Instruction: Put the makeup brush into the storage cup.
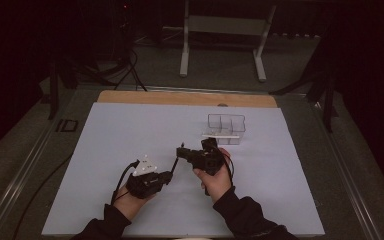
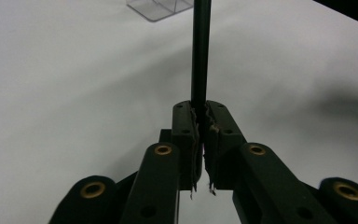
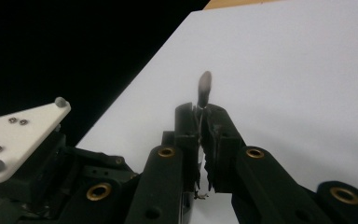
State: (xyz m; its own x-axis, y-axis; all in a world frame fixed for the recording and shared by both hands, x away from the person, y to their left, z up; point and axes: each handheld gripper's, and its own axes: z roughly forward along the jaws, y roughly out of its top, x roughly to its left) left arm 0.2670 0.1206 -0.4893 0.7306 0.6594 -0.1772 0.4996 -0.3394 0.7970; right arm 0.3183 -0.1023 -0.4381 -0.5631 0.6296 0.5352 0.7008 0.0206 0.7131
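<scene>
A thin dark rod (image 1: pixel 175 161) spans the gap between my two grippers above the white mat. My left gripper (image 1: pixel 170 175) is shut on its lower end; in the left gripper view the rod (image 2: pixel 200 56) rises straight out of the closed gripper (image 2: pixel 200 114). My right gripper (image 1: pixel 182 150) is turned toward the left and shut on the rod's other end. In the right gripper view a short rounded tip of the rod (image 3: pixel 205 86) pokes out past the closed gripper (image 3: pixel 200 112). The left gripper's white three-cornered plate (image 3: pixel 18 135) lies close beside it.
A clear plastic box (image 1: pixel 225 125) with several compartments stands on the white mat (image 1: pixel 130 130) behind the right hand, with a white strip (image 1: pixel 222 135) at its front. The box corner (image 2: pixel 158 7) is far ahead in the left gripper view. A wooden table edge (image 1: pixel 185 98) runs behind.
</scene>
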